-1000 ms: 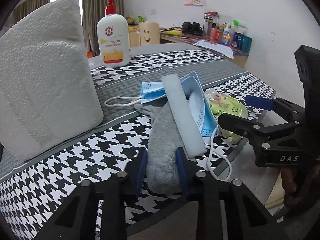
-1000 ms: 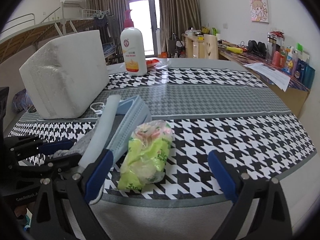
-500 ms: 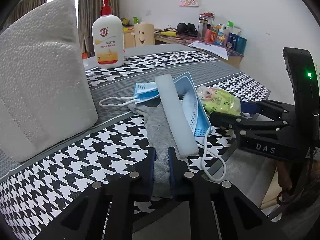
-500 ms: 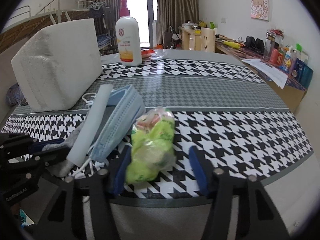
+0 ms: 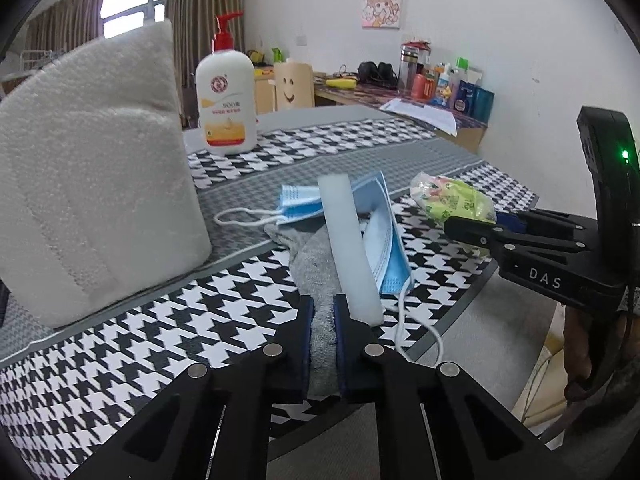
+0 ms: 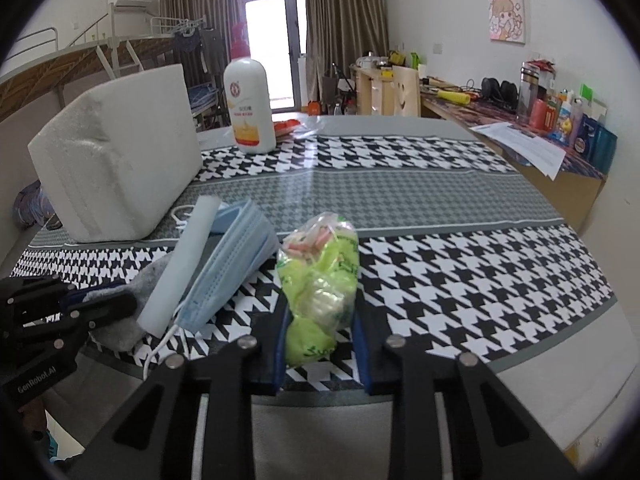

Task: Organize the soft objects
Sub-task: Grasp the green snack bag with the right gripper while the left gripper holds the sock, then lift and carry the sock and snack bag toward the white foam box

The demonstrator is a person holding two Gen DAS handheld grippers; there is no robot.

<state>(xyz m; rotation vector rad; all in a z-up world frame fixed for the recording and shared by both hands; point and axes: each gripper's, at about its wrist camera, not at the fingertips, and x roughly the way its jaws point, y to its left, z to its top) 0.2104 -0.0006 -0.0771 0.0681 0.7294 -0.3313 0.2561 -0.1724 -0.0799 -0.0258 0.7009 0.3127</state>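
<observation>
Here, left claw pinched tight on the near end of the grey sock, weighed down by foam strip and masks; right claw narrowed around the green packet at the surface edge, probably for separating.

The left gripper is made of black plastic. 2 long black fingers are seen, and each is lined with a blue pad on the inside. Round silver screws are set into the tops of the fingers. In the right wrist view, small white letters reading "GenRobot.AI" are printed on its side.

The right gripper is built the same way, with black fingers, blue pads and silver screws. In the left wrist view, white letters "DAS" are printed on its body, and a small green light is lit on the black part above.
</observation>
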